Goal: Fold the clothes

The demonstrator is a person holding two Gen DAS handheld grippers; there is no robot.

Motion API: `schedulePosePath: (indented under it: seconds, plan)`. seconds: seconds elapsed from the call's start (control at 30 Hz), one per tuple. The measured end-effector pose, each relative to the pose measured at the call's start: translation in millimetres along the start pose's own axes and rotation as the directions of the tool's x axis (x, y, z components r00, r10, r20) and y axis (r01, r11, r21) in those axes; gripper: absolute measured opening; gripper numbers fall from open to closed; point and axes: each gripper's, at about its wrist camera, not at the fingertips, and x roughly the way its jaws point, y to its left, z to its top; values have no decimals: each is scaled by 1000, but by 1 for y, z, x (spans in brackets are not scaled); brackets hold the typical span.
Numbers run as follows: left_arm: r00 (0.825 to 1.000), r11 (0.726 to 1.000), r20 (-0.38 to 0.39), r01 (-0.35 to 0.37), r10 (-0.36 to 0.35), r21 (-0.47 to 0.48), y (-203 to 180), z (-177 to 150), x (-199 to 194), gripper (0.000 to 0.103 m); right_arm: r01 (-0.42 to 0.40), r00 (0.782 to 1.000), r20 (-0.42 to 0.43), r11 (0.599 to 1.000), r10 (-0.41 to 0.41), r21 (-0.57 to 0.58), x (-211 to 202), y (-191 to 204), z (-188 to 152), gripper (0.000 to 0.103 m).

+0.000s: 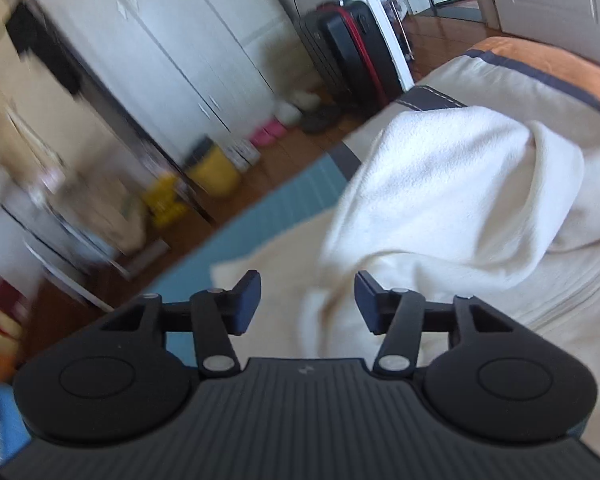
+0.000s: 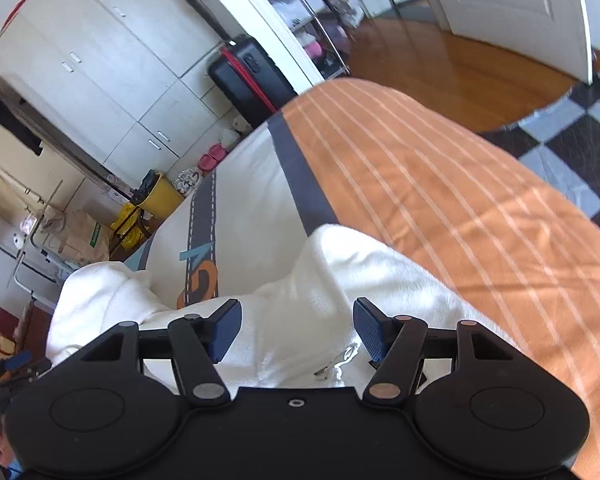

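Observation:
A white fleece garment lies bunched on the bed, its folds humped up at the right of the left wrist view. My left gripper hovers over the garment's near edge, jaws apart, with fabric below the gap but neither pad pressing on it. In the right wrist view the same white garment spreads under my right gripper, a metal zipper glinting close to the right finger. The right jaws stand wide apart above the cloth and hold nothing.
The bed cover is orange with pale stripes, then cream with a dark road print. Beyond the bed edge stand white wardrobes, a black suitcase, a yellow bin and slippers on the wooden floor.

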Motion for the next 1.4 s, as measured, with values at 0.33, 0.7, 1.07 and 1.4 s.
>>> schedulePosePath:
  seconds: [0.33,0.7,1.07,1.4]
  plan:
    - [978,982,113,167,-177,92,-41,6,-13,70,139,985,-102,990,-139,-9,29,-16,6,69]
    - [920,917,87,365,-382,164,-115,19,39,80,-176,973,-111,963,201,202,50,-24,20,70]
    - [964,987,238,140,-118,-79,-58,43,36,9,-53,992,109,998,57,-37,28,13,21,9]
    - [983,907,149,-34,106,-419,32,-23,17,9,-149,989,-52,975,142,-168,-5,35,-1,14]
